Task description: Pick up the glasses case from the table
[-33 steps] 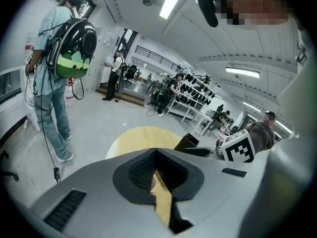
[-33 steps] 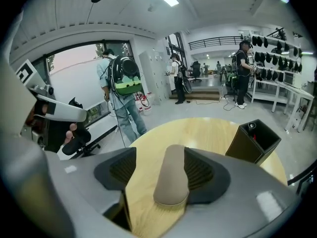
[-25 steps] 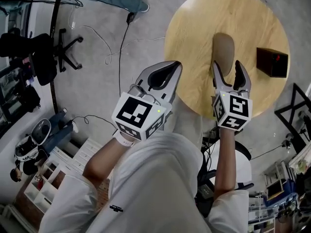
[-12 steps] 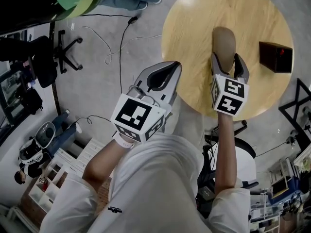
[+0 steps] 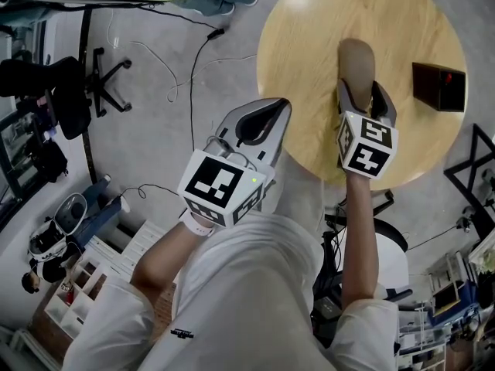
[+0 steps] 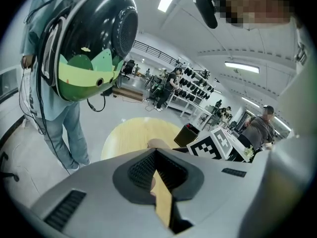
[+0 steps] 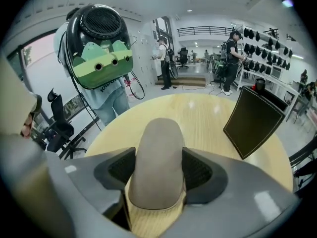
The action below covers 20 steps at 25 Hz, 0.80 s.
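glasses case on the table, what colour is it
The glasses case is plain greyish beige, no pattern. It shows best in the right gripper view.

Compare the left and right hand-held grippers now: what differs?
Jaws: the right hand-held gripper is clamped on the case, which lies on the table; the left hand-held gripper is shut and empty. Place: the right one is above the table, the left one by its edge. Each carries a marker cube.

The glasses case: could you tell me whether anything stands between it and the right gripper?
Nothing visible does. The right gripper has its jaws against both sides of the glasses case on the table; the dark box stands apart, to its right.
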Motion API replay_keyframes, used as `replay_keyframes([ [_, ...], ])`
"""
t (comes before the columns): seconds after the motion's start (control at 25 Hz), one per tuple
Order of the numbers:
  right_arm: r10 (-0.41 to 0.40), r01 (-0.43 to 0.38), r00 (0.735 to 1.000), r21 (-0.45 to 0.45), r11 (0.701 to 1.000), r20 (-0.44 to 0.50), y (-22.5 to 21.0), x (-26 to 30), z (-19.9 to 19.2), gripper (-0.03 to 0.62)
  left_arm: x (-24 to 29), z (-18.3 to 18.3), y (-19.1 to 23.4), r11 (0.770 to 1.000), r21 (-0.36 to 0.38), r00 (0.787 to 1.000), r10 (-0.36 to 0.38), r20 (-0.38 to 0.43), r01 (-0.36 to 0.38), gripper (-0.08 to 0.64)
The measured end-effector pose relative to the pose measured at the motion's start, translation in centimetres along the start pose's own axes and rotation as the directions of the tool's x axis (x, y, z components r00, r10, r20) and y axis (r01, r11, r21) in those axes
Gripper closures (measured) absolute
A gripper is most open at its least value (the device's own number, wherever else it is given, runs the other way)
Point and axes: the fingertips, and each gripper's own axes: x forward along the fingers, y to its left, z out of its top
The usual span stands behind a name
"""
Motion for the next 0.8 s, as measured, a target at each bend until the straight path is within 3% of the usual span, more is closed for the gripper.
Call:
replay_keyframes([
  [0.8, 0.003, -0.006, 0.994, 0.029, 1.000, 0.105, 0.1, -5.0, 2.0, 0.296, -2.9, 1.0, -1.6, 1.000, 0.024, 0.999, -0.018, 0.041, 0.017, 0.552],
])
